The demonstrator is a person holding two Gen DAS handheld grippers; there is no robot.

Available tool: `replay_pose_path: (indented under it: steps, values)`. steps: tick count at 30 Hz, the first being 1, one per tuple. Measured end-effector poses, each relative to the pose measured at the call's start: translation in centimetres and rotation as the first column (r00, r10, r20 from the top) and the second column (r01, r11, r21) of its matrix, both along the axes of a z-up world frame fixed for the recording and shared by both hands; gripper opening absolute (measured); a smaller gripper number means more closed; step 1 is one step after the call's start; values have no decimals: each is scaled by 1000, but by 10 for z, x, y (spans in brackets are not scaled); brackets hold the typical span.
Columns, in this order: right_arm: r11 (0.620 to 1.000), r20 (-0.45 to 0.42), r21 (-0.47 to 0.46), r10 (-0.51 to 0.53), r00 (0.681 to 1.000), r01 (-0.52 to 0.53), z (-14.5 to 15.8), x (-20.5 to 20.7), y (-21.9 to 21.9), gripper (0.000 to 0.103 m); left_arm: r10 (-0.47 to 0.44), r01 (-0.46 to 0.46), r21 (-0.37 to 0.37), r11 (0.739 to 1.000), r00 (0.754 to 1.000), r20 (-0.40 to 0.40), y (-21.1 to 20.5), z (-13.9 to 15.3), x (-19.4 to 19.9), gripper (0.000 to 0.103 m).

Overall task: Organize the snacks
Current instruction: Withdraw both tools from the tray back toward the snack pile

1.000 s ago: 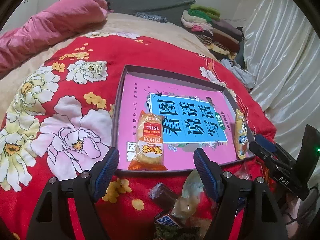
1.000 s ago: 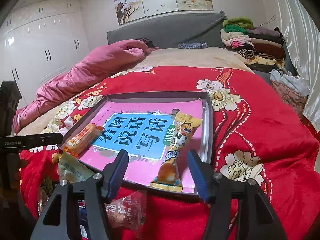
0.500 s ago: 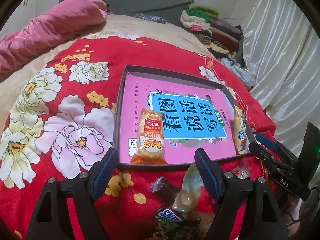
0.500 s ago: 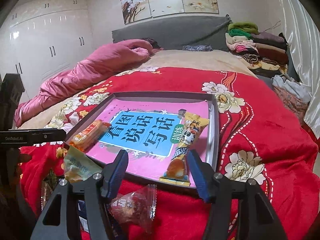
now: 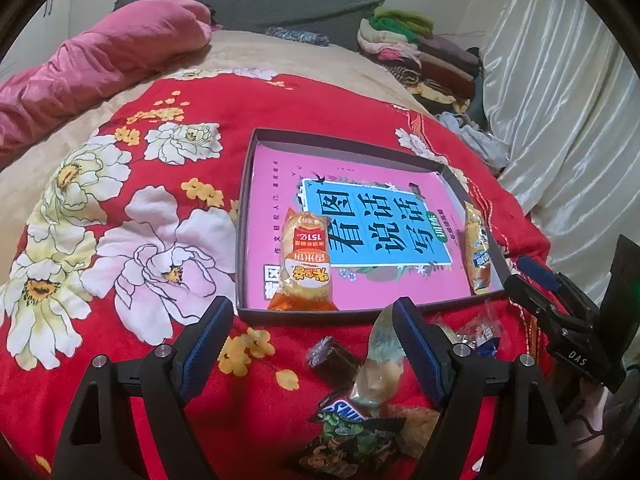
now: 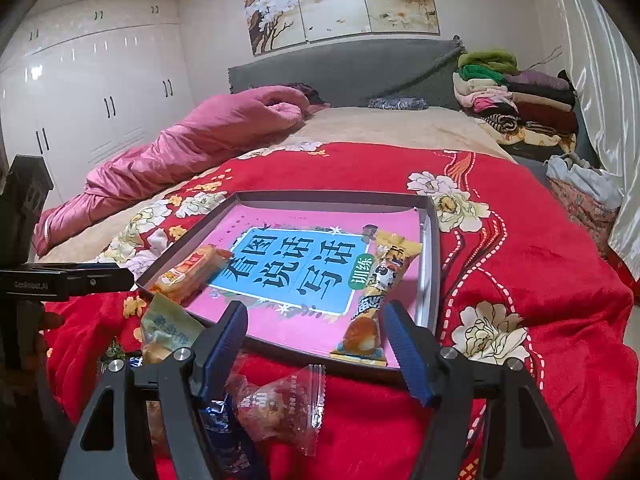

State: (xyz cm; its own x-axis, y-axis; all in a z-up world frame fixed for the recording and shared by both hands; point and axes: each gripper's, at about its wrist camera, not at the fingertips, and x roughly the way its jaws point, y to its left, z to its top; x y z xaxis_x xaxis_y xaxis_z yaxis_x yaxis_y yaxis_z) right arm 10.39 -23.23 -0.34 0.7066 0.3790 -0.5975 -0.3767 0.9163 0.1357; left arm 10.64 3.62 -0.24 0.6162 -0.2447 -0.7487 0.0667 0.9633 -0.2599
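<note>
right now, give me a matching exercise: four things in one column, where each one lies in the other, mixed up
Things:
1. orange pack
2. yellow pack
3. clear pack
4. Snickers bar

Places:
a. on the red blanket, in front of the right gripper
b. in the tray, along its right side
c. on the blanket, in the pile in front of the left gripper
d. in the tray, at its near left corner

Pairs: 1-d, 2-b, 3-a, 4-c

Dim indoor light, fisheye edges warped
</note>
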Motion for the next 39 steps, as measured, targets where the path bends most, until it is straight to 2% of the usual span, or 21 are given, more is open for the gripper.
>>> replay_pose_path:
  steps: [8, 24, 39]
  values:
    - [1000, 19, -4, -4, 1000, 4, 4, -5, 0, 72, 9, -9, 7, 1000, 999, 40, 3, 10, -9, 83]
    - [1000, 8, -8, -13, 1000, 13, 8, -21, 2, 73, -9, 9, 30, 1000, 1000, -17, 5, -3, -25, 83]
    - [999, 9, -27, 46, 999, -46, 13, -48, 20, 73, -27, 30, 46, 999, 998, -58, 11, -11, -45, 83]
